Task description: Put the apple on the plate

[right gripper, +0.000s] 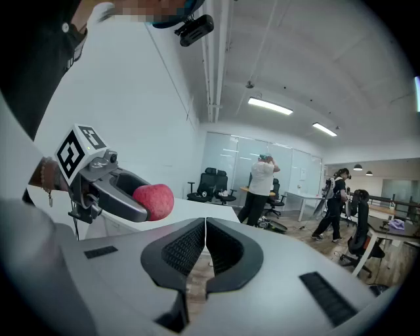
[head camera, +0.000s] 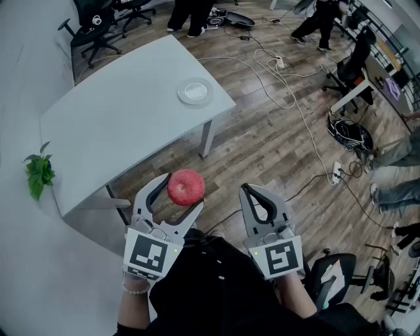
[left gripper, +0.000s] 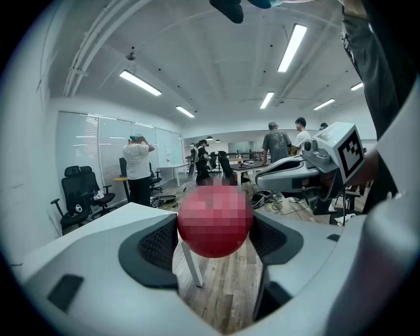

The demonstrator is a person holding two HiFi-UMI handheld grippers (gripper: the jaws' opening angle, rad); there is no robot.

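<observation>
A wood-plank floor (head camera: 275, 144) fills most of the head view, with a pale grey table (head camera: 111, 125) set at an angle on its left side, against a white wall. On the far side of the room stand black office chairs (head camera: 92, 29) and several people (head camera: 190, 13). White cables (head camera: 275, 72) trail across the floor to the right of the table.

Nearest the camera are the two hand-held grippers. The left gripper (head camera: 178, 193) has its jaws spread wide around the apple (head camera: 186, 188). In the left gripper view the red fruit (left gripper: 214, 220) sits between the two ribbed pads (left gripper: 161, 244) and touches both, so it is gripped. It hangs in the air over the floor, just off the near edge of the table and not resting on anything.

The right gripper (head camera: 246, 190) is level with the left one, a little to its right and apart from it. Its own view shows the jaws (right gripper: 205, 246) pressed together with nothing between them, and the left gripper with the apple (right gripper: 153, 201) off to the left.

The white plate (head camera: 195, 91) lies flat near the far right edge of the table, bare and well apart from the apple. A small green plant sprig (head camera: 39, 172) shows at the table's left, against the wall.
</observation>
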